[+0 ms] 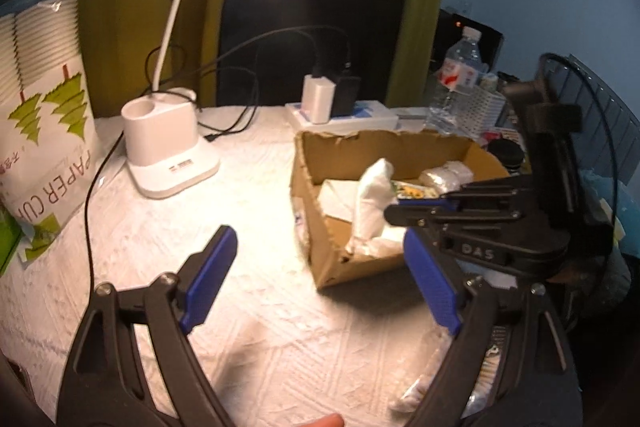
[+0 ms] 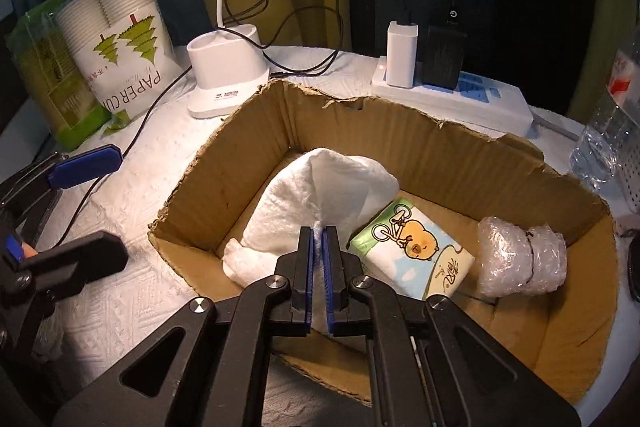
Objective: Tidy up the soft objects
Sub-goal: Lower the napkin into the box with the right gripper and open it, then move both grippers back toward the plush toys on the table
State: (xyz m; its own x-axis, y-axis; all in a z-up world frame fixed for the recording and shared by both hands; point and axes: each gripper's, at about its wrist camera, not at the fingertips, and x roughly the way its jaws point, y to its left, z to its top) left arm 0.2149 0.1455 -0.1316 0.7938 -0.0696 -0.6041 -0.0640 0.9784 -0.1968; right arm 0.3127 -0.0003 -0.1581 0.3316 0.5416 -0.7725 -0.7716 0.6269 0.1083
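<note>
Your right gripper is clenched on a fold of a white cloth, which rests inside an open cardboard box on the white-covered table. Beside the cloth lie a cartoon-printed tissue pack and a bubble-wrap roll. Your left gripper hovers with fingers spread wide, empty, just left of the box.
</note>
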